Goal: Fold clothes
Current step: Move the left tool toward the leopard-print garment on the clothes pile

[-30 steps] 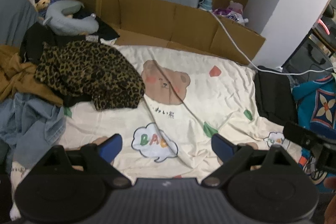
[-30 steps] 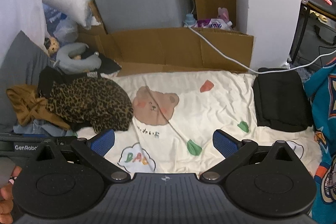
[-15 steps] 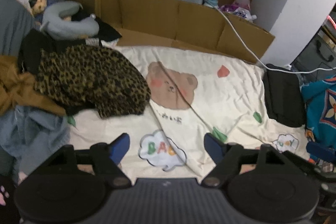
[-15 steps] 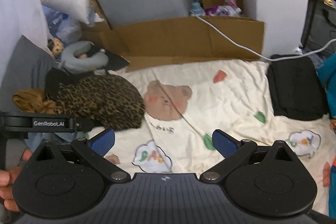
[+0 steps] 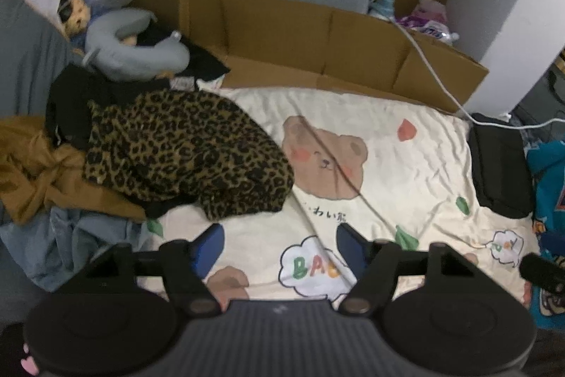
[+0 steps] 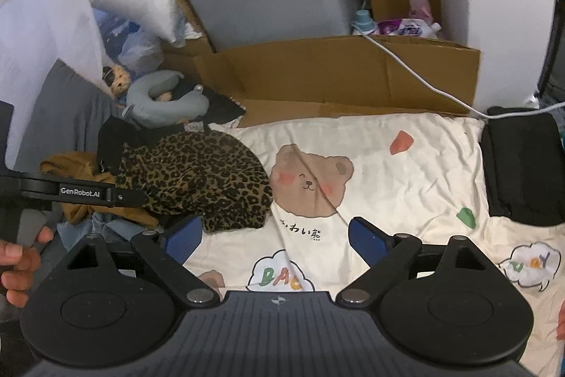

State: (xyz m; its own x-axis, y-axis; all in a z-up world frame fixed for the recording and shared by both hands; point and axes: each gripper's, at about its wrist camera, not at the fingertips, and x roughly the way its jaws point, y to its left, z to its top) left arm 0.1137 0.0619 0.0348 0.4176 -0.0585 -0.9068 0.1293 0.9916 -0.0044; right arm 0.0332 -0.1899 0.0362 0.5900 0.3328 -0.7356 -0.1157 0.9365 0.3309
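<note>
A leopard-print garment (image 5: 183,158) lies crumpled on a pile at the left of the cream bear-print sheet (image 5: 406,147). Under it are a mustard garment (image 5: 31,172), a black one (image 5: 70,94) and blue denim (image 5: 70,235). My left gripper (image 5: 279,248) hovers over the sheet just below the leopard garment's lower edge, its jaws closing with nothing between them. In the right wrist view the leopard garment (image 6: 197,179) sits up and left of my right gripper (image 6: 275,239). Its jaws are wide, closing a little, and hold nothing.
A folded black item (image 5: 501,165) rests at the sheet's right edge, beside teal fabric (image 5: 547,172). Cardboard (image 5: 317,45) and a white cable (image 5: 434,73) border the far side. A grey neck pillow (image 5: 134,52) tops the pile. A person's hand (image 6: 17,264) shows at the left.
Both grippers have shifted left toward the clothes pile, the left one more. The left jaws have narrowed clearly, the right ones slightly. No garment has moved.
</note>
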